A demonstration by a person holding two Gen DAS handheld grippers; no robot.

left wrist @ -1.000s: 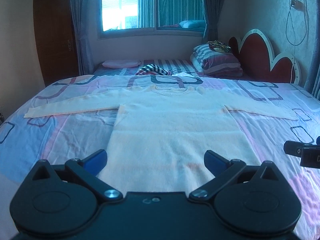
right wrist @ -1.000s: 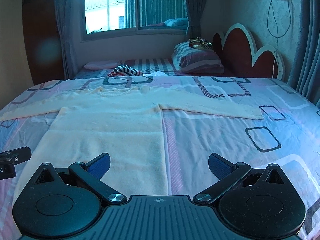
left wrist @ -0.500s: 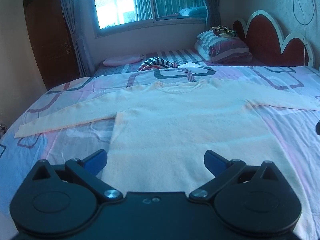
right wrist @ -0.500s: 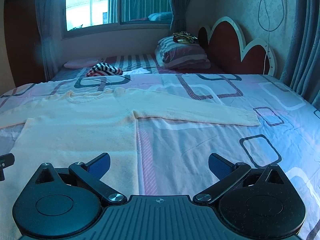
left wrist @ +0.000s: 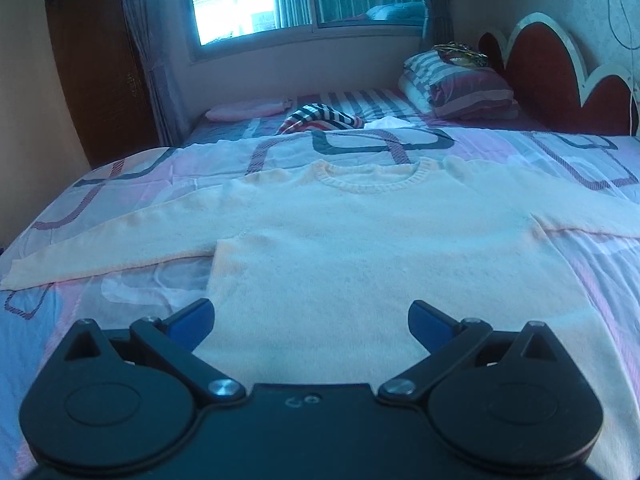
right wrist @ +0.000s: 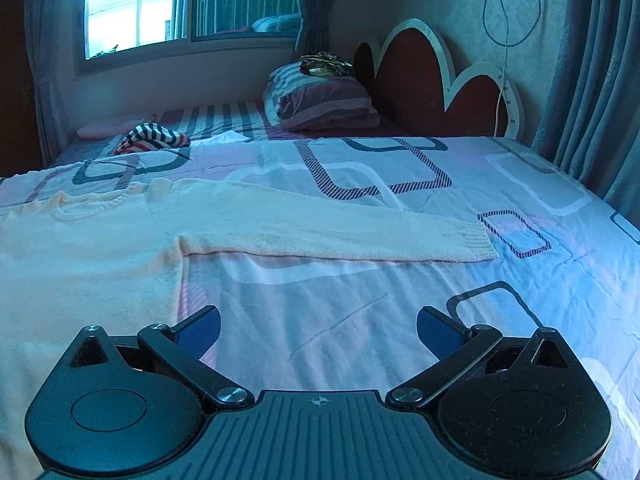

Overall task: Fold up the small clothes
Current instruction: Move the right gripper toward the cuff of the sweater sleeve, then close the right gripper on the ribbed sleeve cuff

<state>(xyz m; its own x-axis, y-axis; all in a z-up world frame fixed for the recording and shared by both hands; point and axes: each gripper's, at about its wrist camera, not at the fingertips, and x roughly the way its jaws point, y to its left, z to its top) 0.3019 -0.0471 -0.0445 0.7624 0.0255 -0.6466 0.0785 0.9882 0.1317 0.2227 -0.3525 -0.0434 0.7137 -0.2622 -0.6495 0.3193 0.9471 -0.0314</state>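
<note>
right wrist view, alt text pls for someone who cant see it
A cream sweater lies flat on a patterned bedsheet, one sleeve stretched out to the right. The open right gripper hovers over bare sheet beside the sweater's edge.

Cream knit sweater, long-sleeved, ribbed round collar. Lies flat and unfolded, front up, collar at the far end, both sleeves spread sideways. Seen from the left tool: body directly ahead, spanning the gap between its fingers. Seen from the right tool: body ahead-left, one sleeve stretching across ahead, ribbed cuff ahead-right.
</note>
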